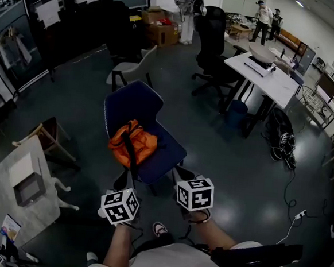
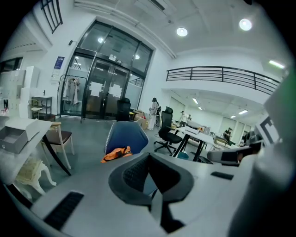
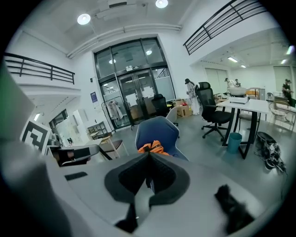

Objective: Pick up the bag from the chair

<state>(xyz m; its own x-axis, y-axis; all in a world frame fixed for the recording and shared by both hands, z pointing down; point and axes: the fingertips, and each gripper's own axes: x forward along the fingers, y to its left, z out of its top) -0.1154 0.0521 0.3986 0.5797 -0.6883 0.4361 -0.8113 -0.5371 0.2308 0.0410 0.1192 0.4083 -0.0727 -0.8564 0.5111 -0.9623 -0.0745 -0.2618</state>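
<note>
– Two grippers are seen; how are their jaws set?
– The left gripper [image 2: 149, 155] is closed, pads pressed together, nothing between them. The right gripper [image 3: 149, 153] is closed likewise, nothing held.
– And where is the orange bag [image 1: 131, 143] found?
– It is laid on the seat of the blue chair [image 1: 129, 101], with a black strap [image 1: 132, 159] draped toward the seat's front edge. Both grippers are pointed at it, well apart from it.

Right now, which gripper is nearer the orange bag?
Left, narrowly. Left gripper is straight in front of the orange bag; right gripper is off to its right.
</note>
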